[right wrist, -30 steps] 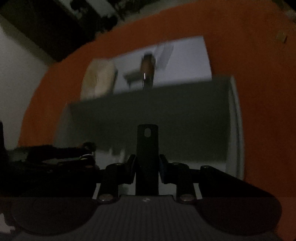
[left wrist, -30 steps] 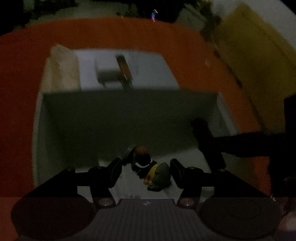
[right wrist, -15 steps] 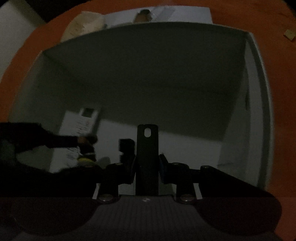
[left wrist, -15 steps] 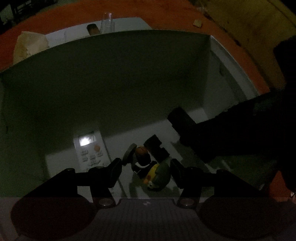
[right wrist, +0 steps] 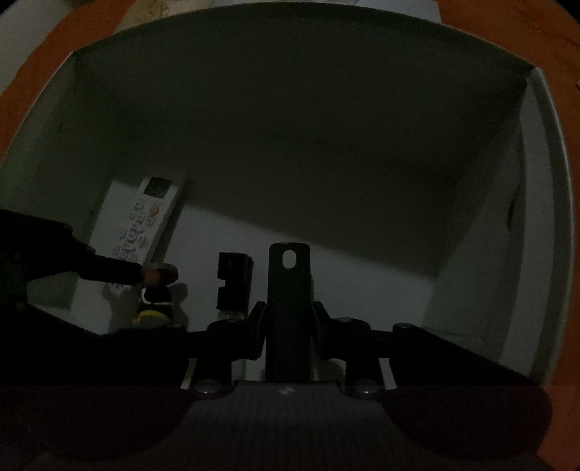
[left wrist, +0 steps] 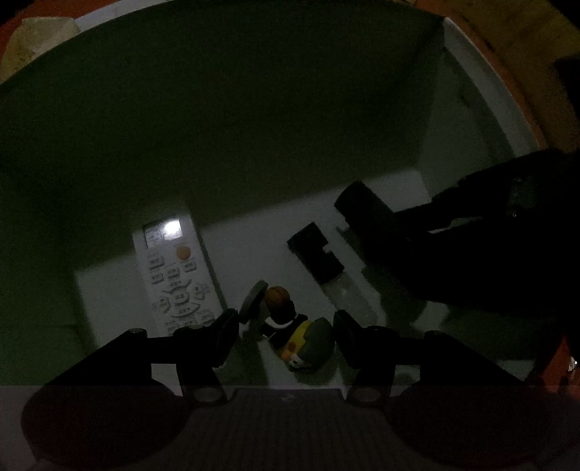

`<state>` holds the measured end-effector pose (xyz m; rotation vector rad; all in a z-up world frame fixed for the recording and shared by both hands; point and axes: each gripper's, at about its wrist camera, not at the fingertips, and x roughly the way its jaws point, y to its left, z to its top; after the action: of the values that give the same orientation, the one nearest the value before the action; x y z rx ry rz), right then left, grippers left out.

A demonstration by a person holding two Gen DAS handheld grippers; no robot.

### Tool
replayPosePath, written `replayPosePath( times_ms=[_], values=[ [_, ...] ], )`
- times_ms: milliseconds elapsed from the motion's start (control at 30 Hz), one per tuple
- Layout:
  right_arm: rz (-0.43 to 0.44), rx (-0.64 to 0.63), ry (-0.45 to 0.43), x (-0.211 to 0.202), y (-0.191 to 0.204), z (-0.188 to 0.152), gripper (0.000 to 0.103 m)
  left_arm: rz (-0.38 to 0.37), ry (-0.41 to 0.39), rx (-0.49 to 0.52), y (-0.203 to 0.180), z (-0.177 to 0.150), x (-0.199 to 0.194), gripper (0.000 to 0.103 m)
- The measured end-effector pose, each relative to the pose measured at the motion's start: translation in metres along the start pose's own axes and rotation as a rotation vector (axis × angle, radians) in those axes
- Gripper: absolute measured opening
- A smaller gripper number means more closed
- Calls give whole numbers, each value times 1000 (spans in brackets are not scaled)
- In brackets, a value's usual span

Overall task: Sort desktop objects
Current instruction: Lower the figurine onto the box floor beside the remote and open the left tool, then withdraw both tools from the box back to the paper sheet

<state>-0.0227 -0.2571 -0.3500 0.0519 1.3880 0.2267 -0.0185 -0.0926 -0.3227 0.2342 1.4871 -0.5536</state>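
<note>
Grey box (left wrist: pixel 482 72) walls fill both views. On its floor a white remote (left wrist: pixel 177 279) lies toward the left wall, a black block (left wrist: pixel 315 257) mid-floor. Left gripper (left wrist: pixel 286 331) clamps a duck figurine (left wrist: pixel 297 333); right gripper (right wrist: pixel 288 331) pinches a black strip (right wrist: pixel 290 286).

The box (left wrist: pixel 482 65) has smooth, matt walls and floor, like painted card or plastic. The remote control (left wrist: pixel 174 275) against its far wall looks of hard white plastic with a glossy little screen. The toy figure (left wrist: pixel 301 333) seems smooth moulded plastic, faintly shiny. The black flat bar (right wrist: pixel 290 290) is matt, metal or plastic. The counter (right wrist: pixel 507 29) outside the box is matt orange-red.
</note>
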Motion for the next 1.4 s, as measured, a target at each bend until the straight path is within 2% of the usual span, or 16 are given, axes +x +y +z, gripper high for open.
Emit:
replayPosePath(
  times_ms=[367, 400, 467, 500, 567, 667, 700, 767, 833, 867, 1033, 1300, 1400],
  values=[
    [20, 36, 59, 10, -2, 7, 28, -6, -2, -51, 3, 0, -10, 56],
    [18, 40, 58, 10, -2, 8, 29, -7, -6, -53, 3, -1, -12, 58],
    [6, 44, 53, 10, -2, 9, 30, -6, -13, -59, 3, -1, -14, 70],
    [5, 39, 53, 10, -1, 10, 31, -2, -20, -65, 2, -2, -14, 72],
    [1, 25, 54, 11, 3, 10, 36, -3, -26, -69, 2, -2, -16, 76],
    [-16, 20, 40, 5, 3, 11, 52, -10, -24, -75, 2, -4, -17, 77],
    [-18, 24, 38, 4, 3, 12, 66, -11, -24, -79, 3, -4, -19, 79],
    [10, 45, 32, 5, 3, 13, 72, -17, -21, -92, 6, -3, -19, 85],
    [38, 75, 33, 4, 0, 14, 88, -37, -18, -105, 8, -4, -20, 87],
    [51, 89, 35, 5, -1, 15, 91, -45, -18, -112, 9, -5, -21, 92],
    [66, 104, 18, 3, -1, 13, 93, -39, -47, -115, 14, -7, -28, 93],
    [59, 66, -8, 11, 0, 5, 93, -39, -35, -116, 10, -12, -23, 96],
    [80, 81, -27, 10, -4, 4, 93, -34, -39, -115, 11, -10, -24, 98]
  ],
)
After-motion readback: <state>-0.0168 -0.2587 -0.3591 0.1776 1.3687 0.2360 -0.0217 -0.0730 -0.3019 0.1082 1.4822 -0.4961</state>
